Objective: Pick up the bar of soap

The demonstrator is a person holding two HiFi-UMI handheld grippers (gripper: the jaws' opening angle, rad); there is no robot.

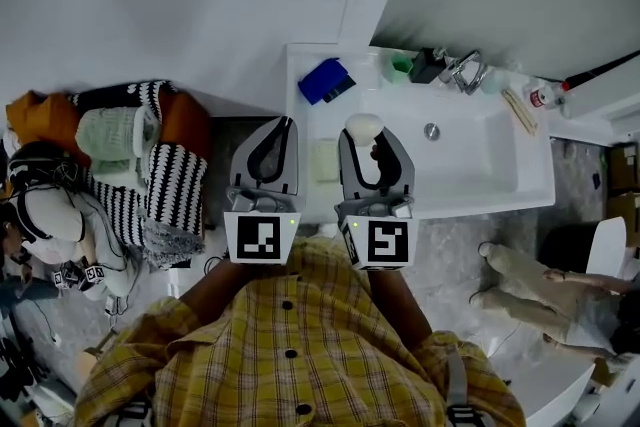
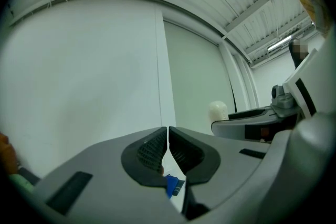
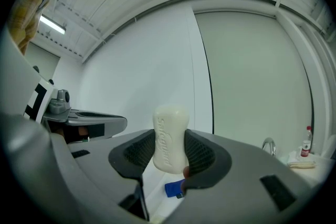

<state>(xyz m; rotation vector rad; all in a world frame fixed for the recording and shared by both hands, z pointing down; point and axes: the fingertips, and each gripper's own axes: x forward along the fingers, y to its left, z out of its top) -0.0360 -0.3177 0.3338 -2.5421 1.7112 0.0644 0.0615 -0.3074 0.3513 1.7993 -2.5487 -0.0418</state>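
A cream-white bar of soap (image 3: 169, 136) stands upright between the pads of my right gripper (image 3: 170, 152), which is shut on it. From the head view the soap (image 1: 363, 126) pokes out past the right gripper (image 1: 366, 137), lifted above the left part of the white sink (image 1: 470, 170). My left gripper (image 1: 283, 130) hangs beside it over the counter's left end, jaws closed together with nothing in them. In the left gripper view the soap (image 2: 218, 111) shows to the right of my left gripper (image 2: 167, 152).
A blue object (image 1: 325, 80) lies at the counter's back left. A pale green soap dish (image 1: 325, 159) sits between the grippers. The faucet (image 1: 466, 71), bottles and a small red-capped bottle (image 1: 541, 96) line the sink's back. A basket of cloths (image 1: 140, 165) stands at left.
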